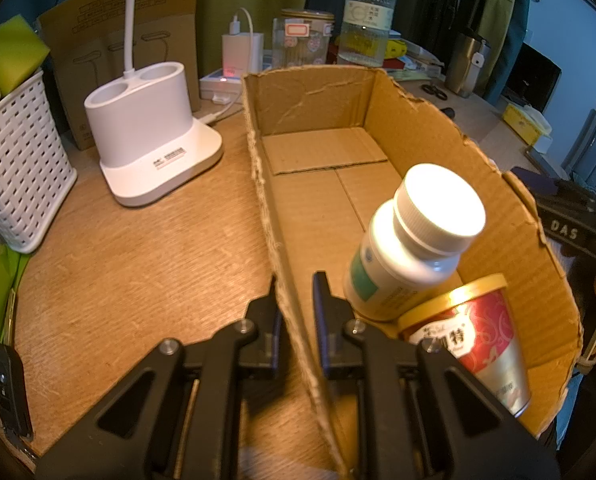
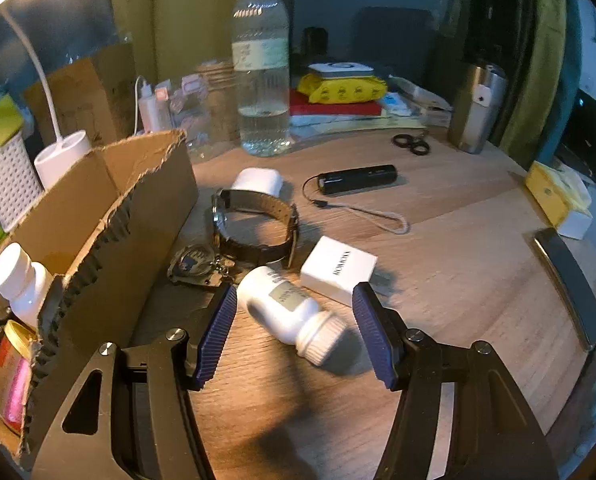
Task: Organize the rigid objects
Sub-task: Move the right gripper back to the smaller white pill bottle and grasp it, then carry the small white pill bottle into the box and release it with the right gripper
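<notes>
My left gripper [image 1: 296, 284] is shut on the left wall of the open cardboard box [image 1: 282, 248]. Inside the box a white pill bottle [image 1: 409, 248] leans on a red and gold cup [image 1: 477, 340]. My right gripper [image 2: 294, 308] is open, its fingers on either side of a second white pill bottle [image 2: 290, 312] that lies on its side on the wooden table, cap towards me. The box [image 2: 110, 216] stands to its left in the right wrist view. A small white box [image 2: 337, 270], a watch [image 2: 254, 224] and a metal key ring [image 2: 196, 266] lie just beyond.
A white lamp base [image 1: 154, 128] and a white basket [image 1: 14, 168] stand left of the box. A car key [image 1: 8, 392] lies at the table's near left edge. A water bottle [image 2: 262, 76], black torch [image 2: 357, 179], scissors [image 2: 411, 144], steel tumbler [image 2: 475, 108] and dark phone [image 2: 569, 284] are on the table.
</notes>
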